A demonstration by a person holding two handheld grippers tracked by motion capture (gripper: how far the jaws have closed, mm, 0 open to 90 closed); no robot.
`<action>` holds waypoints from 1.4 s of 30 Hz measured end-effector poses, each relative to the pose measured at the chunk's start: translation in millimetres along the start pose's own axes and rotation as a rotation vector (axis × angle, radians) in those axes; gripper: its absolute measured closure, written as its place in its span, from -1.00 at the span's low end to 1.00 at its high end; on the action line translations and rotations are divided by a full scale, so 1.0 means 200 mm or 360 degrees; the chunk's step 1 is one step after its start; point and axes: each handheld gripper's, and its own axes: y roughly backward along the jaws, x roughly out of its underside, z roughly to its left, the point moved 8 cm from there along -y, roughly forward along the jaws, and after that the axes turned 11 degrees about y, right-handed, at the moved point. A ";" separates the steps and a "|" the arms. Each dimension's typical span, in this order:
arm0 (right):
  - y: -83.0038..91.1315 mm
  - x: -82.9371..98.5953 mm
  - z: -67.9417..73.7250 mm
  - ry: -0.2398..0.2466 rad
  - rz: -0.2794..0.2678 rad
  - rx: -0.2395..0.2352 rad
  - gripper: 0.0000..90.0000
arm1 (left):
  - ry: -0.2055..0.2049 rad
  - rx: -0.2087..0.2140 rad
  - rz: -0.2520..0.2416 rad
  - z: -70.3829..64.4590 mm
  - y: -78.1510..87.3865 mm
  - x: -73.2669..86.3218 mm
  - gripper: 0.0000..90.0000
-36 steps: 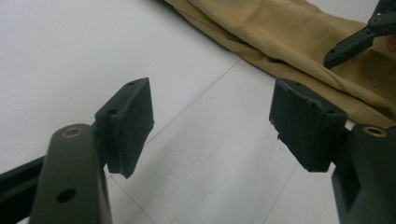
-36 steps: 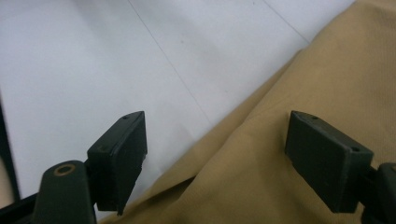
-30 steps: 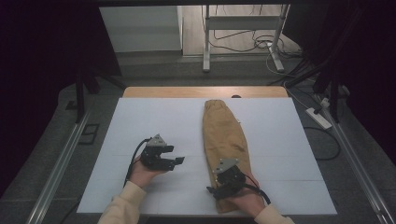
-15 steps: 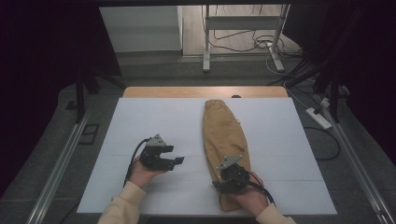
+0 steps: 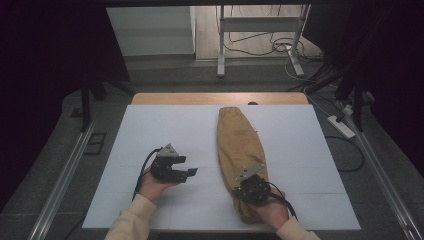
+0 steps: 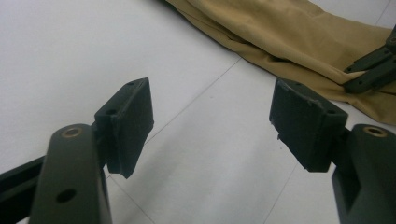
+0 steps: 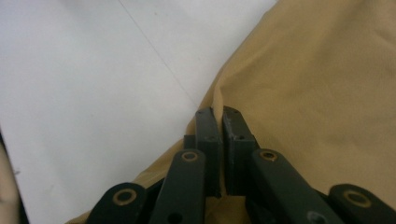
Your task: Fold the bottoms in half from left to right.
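A long tan cloth [image 5: 242, 147] lies folded lengthwise on the white table [image 5: 150, 130], running from the far middle to the near edge. My right gripper [image 5: 245, 186] rests on its near end, shut on a pinched fold of the tan cloth [image 7: 322, 79] at its left edge; my right gripper [image 7: 221, 116] holds the fabric between its pads. My left gripper [image 5: 189, 173] hovers over bare table left of the cloth, pointing right. My left gripper [image 6: 212, 123] is open with nothing between its pads. The tan cloth [image 6: 299, 37] and part of the other gripper lie beyond it.
A wooden strip [image 5: 215, 98] borders the table's far edge. Beyond it stand a metal stand [image 5: 260, 30] and cables on the floor. A white power strip [image 5: 341, 126] lies off the table's right side. Metal rails run along both sides.
My right gripper slid slightly right along the cloth's near end, staying on the fabric. The left gripper has barely moved.
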 end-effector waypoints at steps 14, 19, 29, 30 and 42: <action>-0.02 -0.03 0.05 0.0073 0.0001 0.0005 0.93 | 0.0003 -0.0005 -0.0012 0.01 0.01 0.00 -0.34; -0.01 -0.03 0.06 0.0042 -0.0030 -0.0060 0.95 | 0.0002 -0.0007 -0.0014 0.00 0.01 -0.01 -0.34; -0.03 -0.09 0.16 0.0103 -0.0131 -0.0191 0.96 | 0.0001 -0.0009 -0.0025 0.01 0.02 -0.01 -0.34; -0.03 -0.10 0.16 0.0106 -0.0144 -0.0195 0.96 | 0.0001 -0.0008 -0.0026 0.01 0.02 -0.01 -0.34; -0.08 -0.16 0.27 0.0171 -0.0196 -0.0282 0.95 | 0.0007 -0.0008 -0.0033 0.01 0.03 -0.01 -0.34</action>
